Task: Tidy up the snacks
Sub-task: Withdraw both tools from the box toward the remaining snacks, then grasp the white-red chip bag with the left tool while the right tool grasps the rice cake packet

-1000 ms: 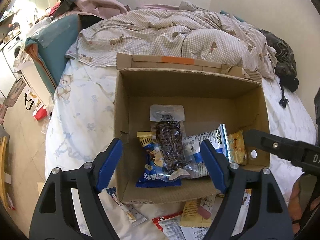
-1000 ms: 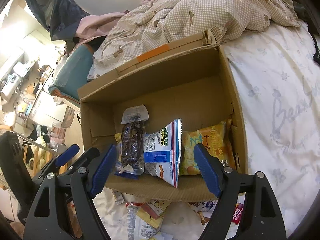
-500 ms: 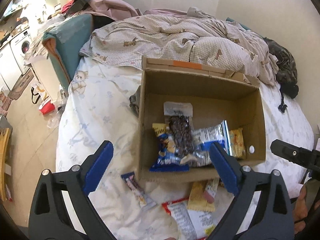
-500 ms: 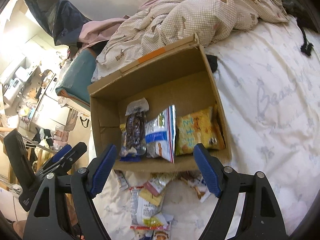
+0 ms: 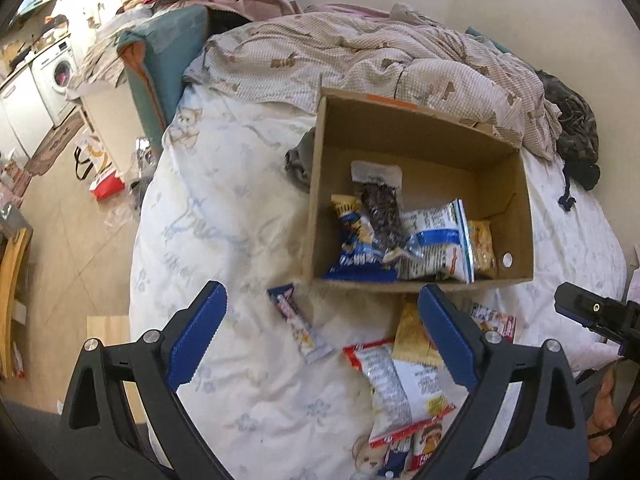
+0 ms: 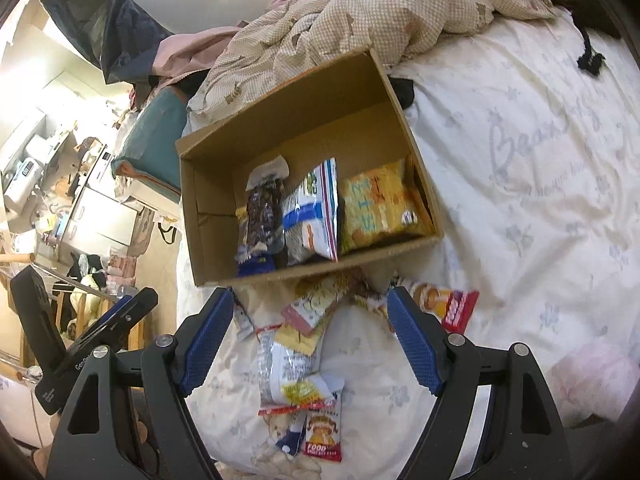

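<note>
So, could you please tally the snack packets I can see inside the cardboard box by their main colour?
Blue and yellow packet: 1
Clear packet with dark contents: 1
White and blue packet: 1
Yellow-orange packet: 1
Total: 4 visible in the cardboard box

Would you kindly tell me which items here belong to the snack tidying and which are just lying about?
Job: brown cardboard box; snack packets inside it; loose packets on the sheet.
Lying about: beige checked duvet; teal cushion; red-and-white bag on the floor.
</note>
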A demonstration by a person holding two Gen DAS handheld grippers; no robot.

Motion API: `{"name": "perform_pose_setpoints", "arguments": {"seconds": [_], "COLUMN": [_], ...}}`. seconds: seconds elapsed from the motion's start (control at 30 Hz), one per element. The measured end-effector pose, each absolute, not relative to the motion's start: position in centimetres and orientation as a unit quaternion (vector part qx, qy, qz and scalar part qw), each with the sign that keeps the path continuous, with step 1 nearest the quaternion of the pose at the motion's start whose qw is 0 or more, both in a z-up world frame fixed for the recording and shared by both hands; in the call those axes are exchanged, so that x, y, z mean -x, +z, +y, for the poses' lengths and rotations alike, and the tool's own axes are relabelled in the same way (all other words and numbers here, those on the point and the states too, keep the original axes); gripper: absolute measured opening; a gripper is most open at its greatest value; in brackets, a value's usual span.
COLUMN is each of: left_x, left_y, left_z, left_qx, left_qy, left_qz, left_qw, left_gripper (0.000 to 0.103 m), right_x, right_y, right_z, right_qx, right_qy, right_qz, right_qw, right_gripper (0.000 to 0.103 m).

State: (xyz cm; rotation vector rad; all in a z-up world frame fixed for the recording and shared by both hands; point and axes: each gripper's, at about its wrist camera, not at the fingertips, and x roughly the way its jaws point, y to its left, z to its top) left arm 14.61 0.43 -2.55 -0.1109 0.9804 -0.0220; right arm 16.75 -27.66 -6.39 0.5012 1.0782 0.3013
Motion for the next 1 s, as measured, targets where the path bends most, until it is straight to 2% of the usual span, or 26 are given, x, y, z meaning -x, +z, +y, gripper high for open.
{"name": "perform_pose_setpoints", "arguments": {"seconds": [0.43,0.77,1.0], "left_x": [-12.2,-12.8,-13.9], "left_y": [-5.3,-11.6,-15.3], "left_z": [-0.2,-5.2,-9.7], "left_qx": [0.047,0.103,0.062], "left_qy": [-0.020,-0.041,-0.009], "left_qz": [0.531,0.627,0.658], "left_qw": [0.846,0.771,0.750], "left_gripper": [0.095,0.095,0.095], "right_x": [-14.4,-14.0,-13.6], "right_y": [-7.6,-8.1,-8.3], "right_z": [-26.9,-27.6,-29.8], "right_qx": [-0.255,-0.266,-0.295], "right_qy": [0.145,0.122,0.089], "right_qz": [0.525,0.529,0.516], "right_qw": [0.799,0.797,0.799], "right_gripper": [0.082,0.082,0.082]}}
